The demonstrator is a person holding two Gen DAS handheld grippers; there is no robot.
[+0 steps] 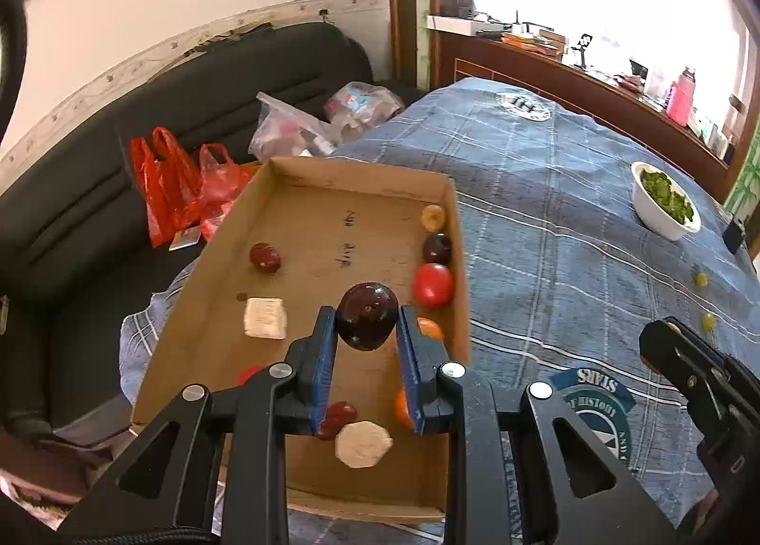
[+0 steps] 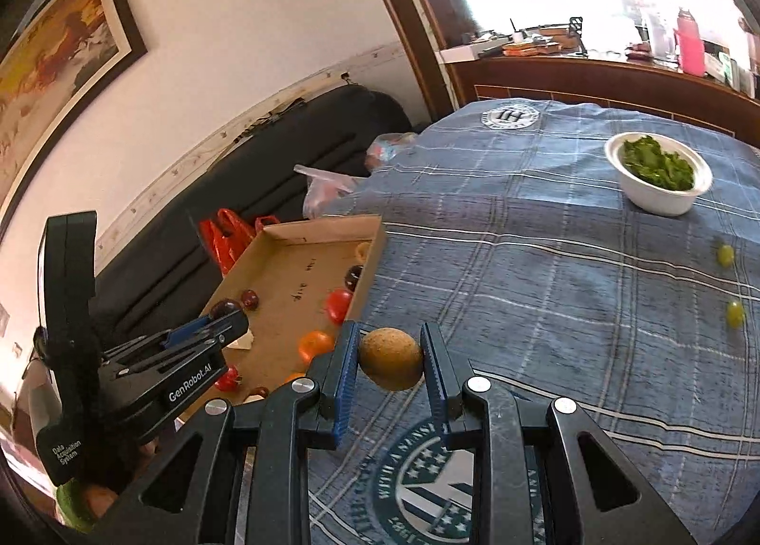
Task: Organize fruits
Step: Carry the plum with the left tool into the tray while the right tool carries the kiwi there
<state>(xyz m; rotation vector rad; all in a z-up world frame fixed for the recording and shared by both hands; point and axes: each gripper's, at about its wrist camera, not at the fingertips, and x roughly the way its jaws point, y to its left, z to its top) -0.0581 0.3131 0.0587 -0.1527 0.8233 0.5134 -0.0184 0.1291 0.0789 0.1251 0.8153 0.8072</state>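
Left gripper point(image 1: 366, 321) pinches a dark plum point(image 1: 367, 316) over the cardboard box point(image 1: 332, 193), right gripper point(image 2: 389, 357) clamps a brown fruit point(image 2: 390, 358) w/ thin side contact, so either could slip & roll off the table point(image 2: 546, 260).

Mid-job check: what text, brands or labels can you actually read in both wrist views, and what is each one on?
"GenRobot.AI": on the left gripper body.
"Data Acquisition System": on its handle.
"STARS", upside down: on the tablecloth crest.
"H": on the far crest; its ring text is too small.
Handwriting on the box floor: illegible.
Near crest's ring text: too blurred.
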